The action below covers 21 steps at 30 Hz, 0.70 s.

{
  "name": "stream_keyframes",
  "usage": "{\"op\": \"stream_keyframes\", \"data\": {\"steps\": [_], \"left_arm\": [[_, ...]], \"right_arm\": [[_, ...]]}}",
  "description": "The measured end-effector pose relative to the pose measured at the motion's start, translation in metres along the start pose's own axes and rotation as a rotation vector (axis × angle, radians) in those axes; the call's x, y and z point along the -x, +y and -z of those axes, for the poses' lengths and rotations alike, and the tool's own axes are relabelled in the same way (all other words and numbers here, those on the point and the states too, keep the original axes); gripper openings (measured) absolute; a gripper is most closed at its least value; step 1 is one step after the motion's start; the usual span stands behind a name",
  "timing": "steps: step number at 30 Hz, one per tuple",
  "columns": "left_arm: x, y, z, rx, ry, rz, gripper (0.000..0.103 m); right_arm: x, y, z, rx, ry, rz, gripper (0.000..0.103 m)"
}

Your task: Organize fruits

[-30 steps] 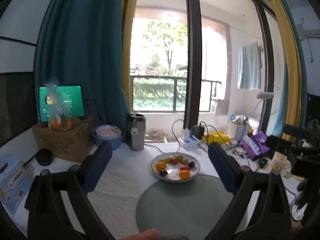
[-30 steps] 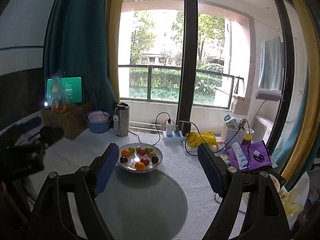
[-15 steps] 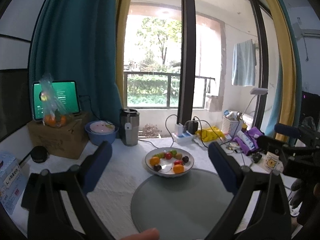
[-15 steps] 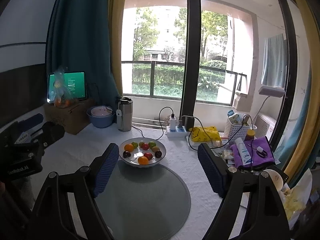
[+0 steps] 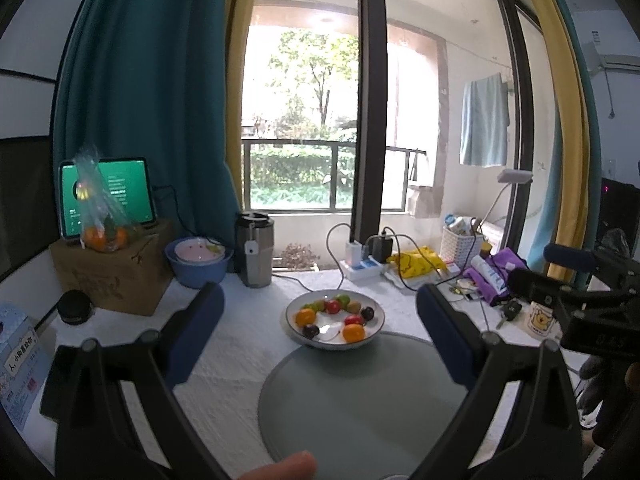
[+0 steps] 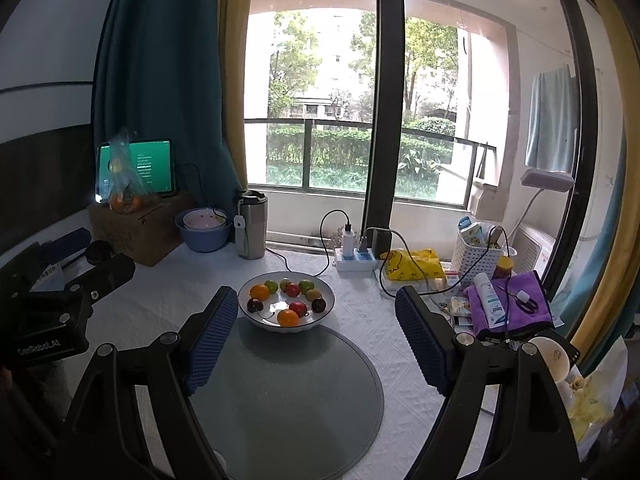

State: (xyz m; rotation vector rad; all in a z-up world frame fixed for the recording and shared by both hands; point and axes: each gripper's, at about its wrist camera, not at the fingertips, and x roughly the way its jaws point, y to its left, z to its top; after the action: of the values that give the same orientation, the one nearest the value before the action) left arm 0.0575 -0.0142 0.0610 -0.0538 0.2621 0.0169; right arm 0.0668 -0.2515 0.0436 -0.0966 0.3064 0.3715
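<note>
Steel tumbler (image 6: 251, 225), blue basin (image 6: 205, 234), power strip (image 6: 356, 259) behind

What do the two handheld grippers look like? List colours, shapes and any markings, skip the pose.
Both match: the left gripper and right gripper each have black angular frames with round silver bolt heads and two flat fingers faced with ribbed dark-blue pads. In the right wrist view the left unit's black body carries white "GenRobot.AI" lettering. No cables are visible on them. A bare fingertip pokes in at the left view's bottom edge.

Both views have drawn nearer the fruit bowl (image 5: 335, 322), now larger.
</note>
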Motion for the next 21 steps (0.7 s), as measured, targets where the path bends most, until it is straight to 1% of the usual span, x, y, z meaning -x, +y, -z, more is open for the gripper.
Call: {"op": "stream_keyframes", "data": {"steps": [21], "left_arm": [[-0.0026, 0.0015, -0.0008, 0.01, 0.003, 0.005, 0.098]], "right_arm": [[-0.0021, -0.0036, -0.0003, -0.002, -0.003, 0.004, 0.083]]}}
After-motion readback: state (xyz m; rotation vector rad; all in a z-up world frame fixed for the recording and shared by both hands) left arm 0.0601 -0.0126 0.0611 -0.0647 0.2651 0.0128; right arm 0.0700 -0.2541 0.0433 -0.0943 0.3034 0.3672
